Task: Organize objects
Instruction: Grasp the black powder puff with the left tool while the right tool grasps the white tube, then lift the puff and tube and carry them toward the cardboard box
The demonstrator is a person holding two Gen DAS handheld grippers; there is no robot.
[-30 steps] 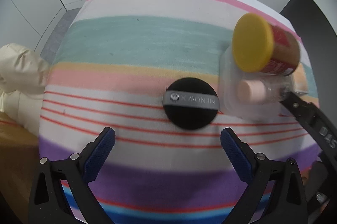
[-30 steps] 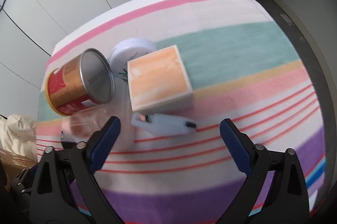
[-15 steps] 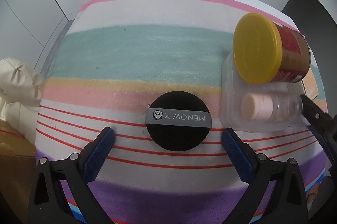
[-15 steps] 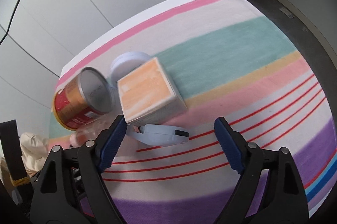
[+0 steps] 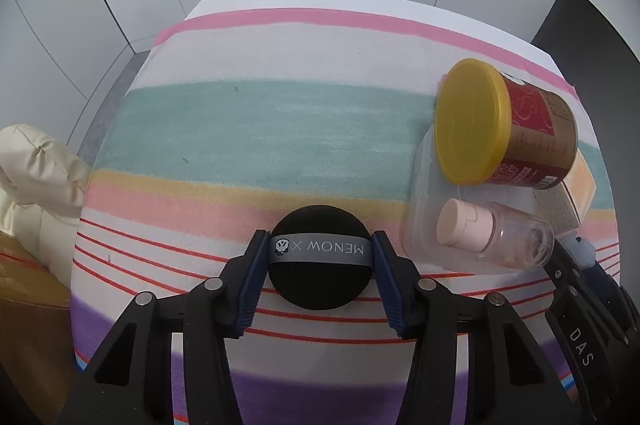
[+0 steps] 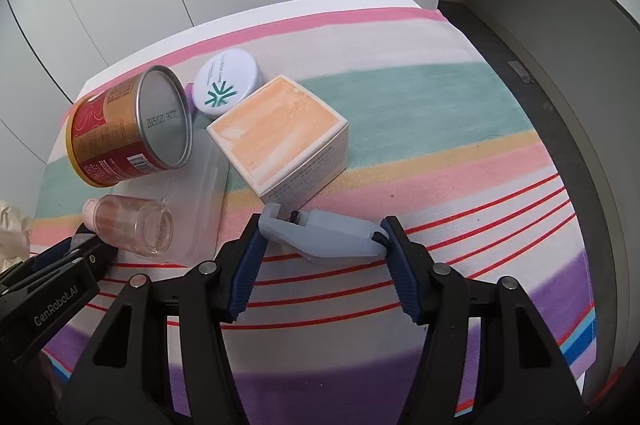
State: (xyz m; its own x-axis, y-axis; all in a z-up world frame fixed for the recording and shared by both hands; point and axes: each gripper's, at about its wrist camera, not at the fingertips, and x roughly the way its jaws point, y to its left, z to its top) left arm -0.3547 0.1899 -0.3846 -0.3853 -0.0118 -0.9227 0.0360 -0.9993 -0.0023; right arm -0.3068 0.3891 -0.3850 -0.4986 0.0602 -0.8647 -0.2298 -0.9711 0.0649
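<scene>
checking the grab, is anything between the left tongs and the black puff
Nothing visible. The left tongs already bracket the black puff, a pad at each end of its grey band. The clear tray sits off to the right.

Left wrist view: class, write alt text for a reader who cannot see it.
The left gripper has its blue pads against both sides of a round black powder puff with a grey band, on a striped cloth. To its right, a clear plastic tray holds a tipped yellow-lidded red can and a small clear bottle.

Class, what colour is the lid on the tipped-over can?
Yellow lid on the red-and-gold can; clearest in the left wrist view.
</scene>
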